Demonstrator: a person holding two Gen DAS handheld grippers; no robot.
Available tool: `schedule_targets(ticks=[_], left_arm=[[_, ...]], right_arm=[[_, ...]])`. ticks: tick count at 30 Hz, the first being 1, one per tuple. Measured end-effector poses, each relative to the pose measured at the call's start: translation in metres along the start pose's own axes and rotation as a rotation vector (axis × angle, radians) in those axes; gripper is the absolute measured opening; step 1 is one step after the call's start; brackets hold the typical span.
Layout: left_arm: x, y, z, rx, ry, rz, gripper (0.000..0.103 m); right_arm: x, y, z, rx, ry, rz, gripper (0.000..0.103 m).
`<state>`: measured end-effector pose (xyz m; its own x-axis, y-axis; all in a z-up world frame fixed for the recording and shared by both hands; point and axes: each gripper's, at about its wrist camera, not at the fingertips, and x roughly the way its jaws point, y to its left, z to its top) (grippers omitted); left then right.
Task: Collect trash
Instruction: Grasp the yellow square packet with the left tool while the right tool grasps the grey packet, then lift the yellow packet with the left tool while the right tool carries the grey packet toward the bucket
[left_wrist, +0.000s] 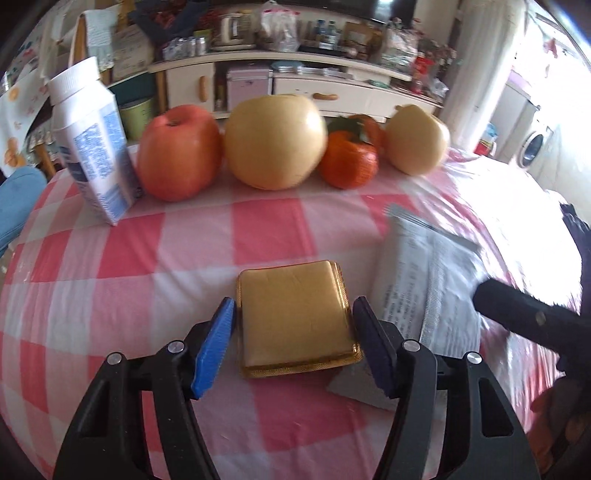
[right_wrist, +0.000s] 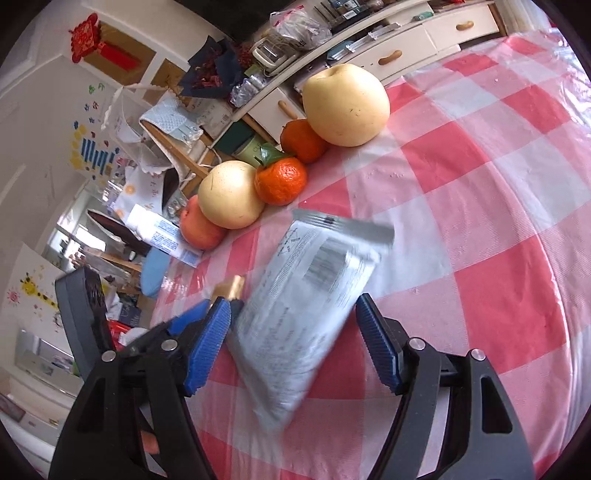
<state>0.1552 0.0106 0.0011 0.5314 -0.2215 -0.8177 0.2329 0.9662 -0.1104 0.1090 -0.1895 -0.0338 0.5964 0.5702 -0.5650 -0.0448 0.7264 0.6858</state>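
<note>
The gold tray (left_wrist: 295, 317) lies flat on the checked bench (left_wrist: 147, 258) between the left tongs (left_wrist: 293, 332), unclenched and not yet gripping, while the right tongs (right_wrist: 293, 332) straddle the grey packet (right_wrist: 306, 299) ungripped, so I judge either low, slick piece may slip out when squeezed

Fruit row (left_wrist: 273, 142) and carton (left_wrist: 92, 147) block far bench edge; checked bench (left_wrist: 110, 280) open left of gold packet (left_wrist: 295, 314); grey pouch (left_wrist: 428, 280) crowds right.
</note>
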Motion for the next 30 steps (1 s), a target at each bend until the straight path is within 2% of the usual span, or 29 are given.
schedule_targets(ticks=[5, 9, 12, 13, 16, 17, 20, 23, 30], left_arm=[[-0.01, -0.013, -0.015, 0.007, -0.005, -0.035, 0.065], [-0.016, -0.013, -0.029, 0.005, -0.015, -0.053, 0.065], [-0.023, -0.006, -0.042, -0.016, -0.032, -0.073, 0.065], [-0.025, -0.004, -0.045, -0.023, -0.039, -0.079, 0.065], [-0.031, 0.002, -0.053, -0.045, -0.062, -0.101, 0.065], [-0.031, 0.002, -0.054, -0.052, -0.066, -0.103, 0.064], [-0.033, 0.004, -0.056, -0.067, -0.073, -0.116, 0.064], [-0.034, 0.003, -0.057, -0.066, -0.077, -0.112, 0.064], [-0.036, 0.006, -0.06, -0.092, -0.087, -0.117, 0.063]], right_arm=[[-0.002, -0.002, 0.001, 0.02, 0.003, 0.052, 0.071], [-0.009, -0.005, 0.003, 0.048, -0.009, 0.122, 0.058], [-0.009, -0.004, 0.001, 0.051, 0.004, 0.159, 0.055], [-0.007, -0.003, 0.0, 0.05, 0.015, 0.173, 0.051], [-0.001, 0.002, -0.004, 0.068, 0.055, 0.279, 0.038], [0.0, 0.006, -0.005, 0.062, 0.064, 0.296, 0.038], [0.0, 0.025, -0.009, -0.048, 0.073, 0.222, 0.038], [0.002, 0.026, -0.012, -0.06, 0.075, 0.168, 0.029], [0.002, 0.044, -0.023, -0.16, 0.049, 0.057, 0.019]])
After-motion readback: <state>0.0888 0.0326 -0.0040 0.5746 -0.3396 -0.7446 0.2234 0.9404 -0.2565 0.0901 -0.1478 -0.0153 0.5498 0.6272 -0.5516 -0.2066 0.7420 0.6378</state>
